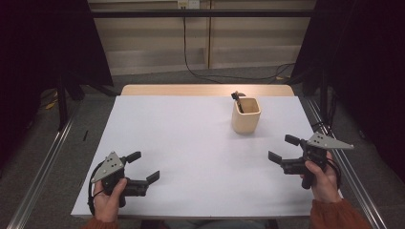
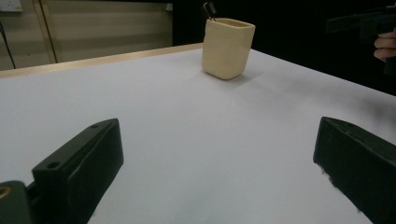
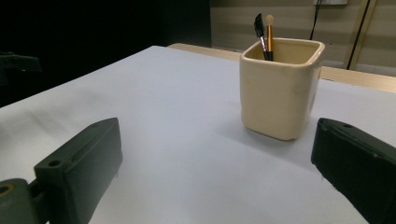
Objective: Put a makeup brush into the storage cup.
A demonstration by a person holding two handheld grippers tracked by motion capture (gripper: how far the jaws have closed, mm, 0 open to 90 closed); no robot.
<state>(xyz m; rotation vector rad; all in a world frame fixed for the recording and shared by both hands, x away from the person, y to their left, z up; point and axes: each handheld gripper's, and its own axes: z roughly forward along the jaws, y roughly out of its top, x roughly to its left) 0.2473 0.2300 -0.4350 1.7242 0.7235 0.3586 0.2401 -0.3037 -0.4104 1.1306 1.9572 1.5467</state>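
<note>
Cup [image 1: 246, 116], cream, prob ceramic: stiff, heavyish, glossy so slippery, could chip. It sits far-right on white table [image 1: 191, 152], w/ two thin brushes [image 3: 264, 35] inside. I'd pinch one wall at rim. Left gripper [image 1: 143, 168] & right gripper [image 1: 281, 149] both released, nothing held.

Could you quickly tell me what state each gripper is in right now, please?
Left gripper: open, jaws wide apart, holding nothing.
Right gripper: open, jaws wide apart, holding nothing.
</note>
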